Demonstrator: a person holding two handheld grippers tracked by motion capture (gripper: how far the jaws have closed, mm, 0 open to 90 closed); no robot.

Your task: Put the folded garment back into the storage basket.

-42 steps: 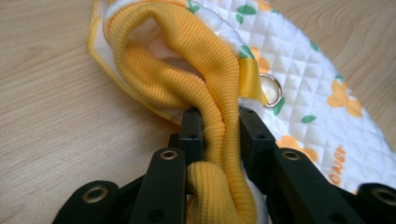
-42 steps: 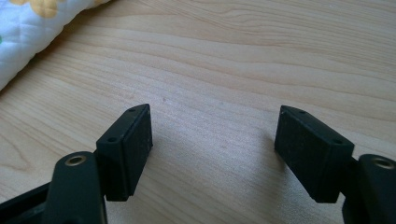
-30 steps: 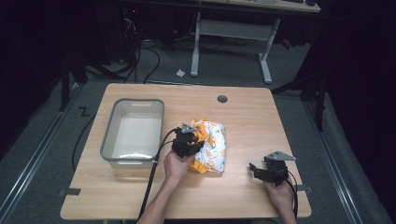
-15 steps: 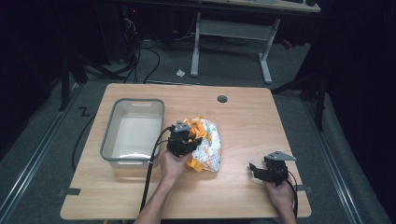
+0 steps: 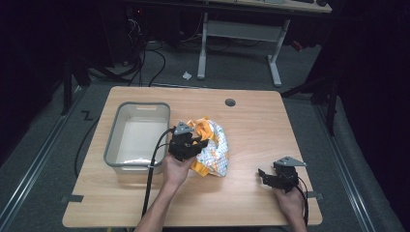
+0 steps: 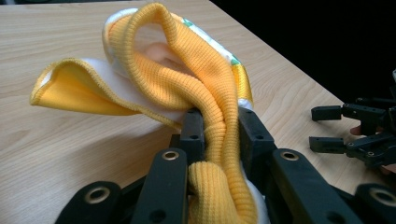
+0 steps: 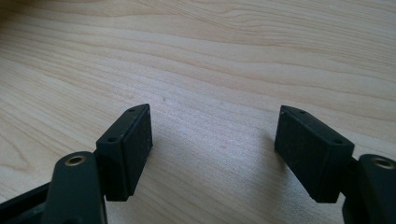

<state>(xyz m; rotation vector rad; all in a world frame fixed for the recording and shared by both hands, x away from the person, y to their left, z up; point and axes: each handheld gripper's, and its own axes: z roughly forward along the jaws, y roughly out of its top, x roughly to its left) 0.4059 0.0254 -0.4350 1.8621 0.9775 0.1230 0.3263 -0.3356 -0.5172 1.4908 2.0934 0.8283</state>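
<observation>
A small yellow and white patterned garment [image 5: 212,147] lies bunched near the middle of the wooden table [image 5: 251,121]. My left gripper [image 5: 189,145] is shut on its yellow ribbed edge [image 6: 219,116], lifting that part off the wood; in the left gripper view the knit band [image 6: 205,88] is pinched between both jaws. Over near the front right corner of the table, my right gripper [image 5: 270,178] rests low. In the right gripper view its fingers [image 7: 128,149] stand wide apart, open over bare wood [image 7: 215,135] with nothing between them. That same open gripper [image 6: 359,130] appears at the far right in the left gripper view.
A grey plastic bin [image 5: 116,145] stands at the table's left side, just left of the garment. A round cable hole [image 5: 230,102] sits near the far edge. Desk legs [image 5: 275,53] and cables [image 5: 140,58] lie on the floor beyond.
The left gripper has risen and shifted left toward the bin, pulling the garment's yellow edge up with it. The right gripper has stayed still.
</observation>
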